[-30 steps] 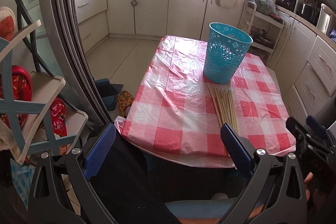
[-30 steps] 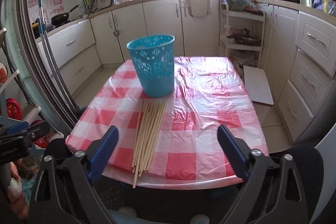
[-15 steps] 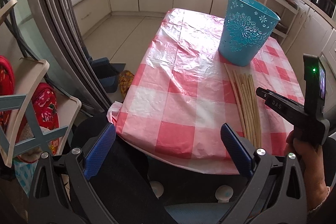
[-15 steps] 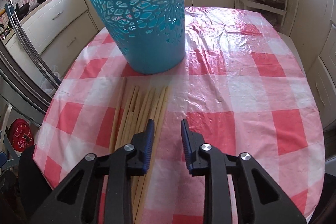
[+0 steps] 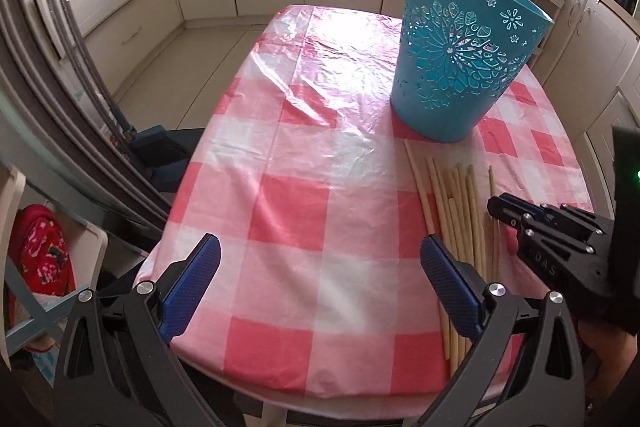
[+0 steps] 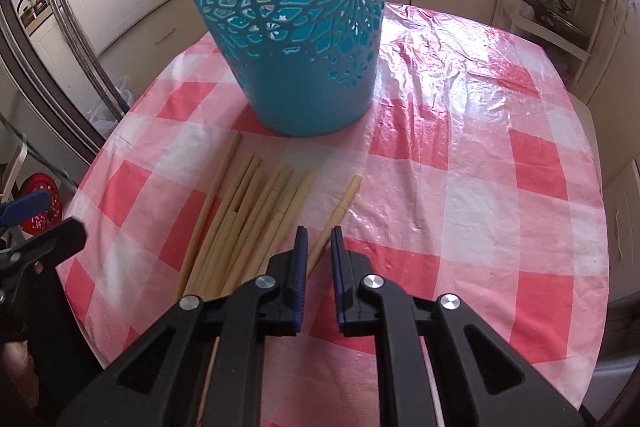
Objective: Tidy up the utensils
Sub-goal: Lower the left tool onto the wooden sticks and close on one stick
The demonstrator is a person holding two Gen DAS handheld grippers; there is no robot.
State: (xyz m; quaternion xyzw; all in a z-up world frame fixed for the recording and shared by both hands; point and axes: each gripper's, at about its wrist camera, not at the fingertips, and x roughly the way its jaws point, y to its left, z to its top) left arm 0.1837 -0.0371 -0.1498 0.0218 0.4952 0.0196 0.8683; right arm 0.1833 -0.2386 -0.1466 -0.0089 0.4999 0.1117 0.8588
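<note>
Right claw (image 6: 319,241): black frame, blue pads, jaws closing to a narrow gap around one pale wooden chopstick (image 6: 339,211), which runs between the pads; whether they press it yet cannot be told. That stick lies apart at the 3 o'clock edge of the chopstick bundle (image 6: 240,223) on the bench (image 6: 500,187), which wears a red-and-white checked plastic cloth. Teal openwork basket (image 6: 292,39) stands upright at 12 o'clock from the bundle, its base just beyond the stick tips. Left claw (image 5: 320,281): jaws spread wide, nothing between them, hanging over the near bench edge with the bundle at its 3 o'clock. Writing: white letters "DAS" on the side of the right claw's black body (image 5: 548,269), seen from the left wrist view; no other legible labels. Change from a second ago: both claws have dropped closer to the bench and tilted downward; the right claw was wide open and well back from the sticks, half a second ago partly closed over the bundle's right edge, now nearly shut; the basket fills more of both views; the separated stick has shifted away from the rest.
</note>
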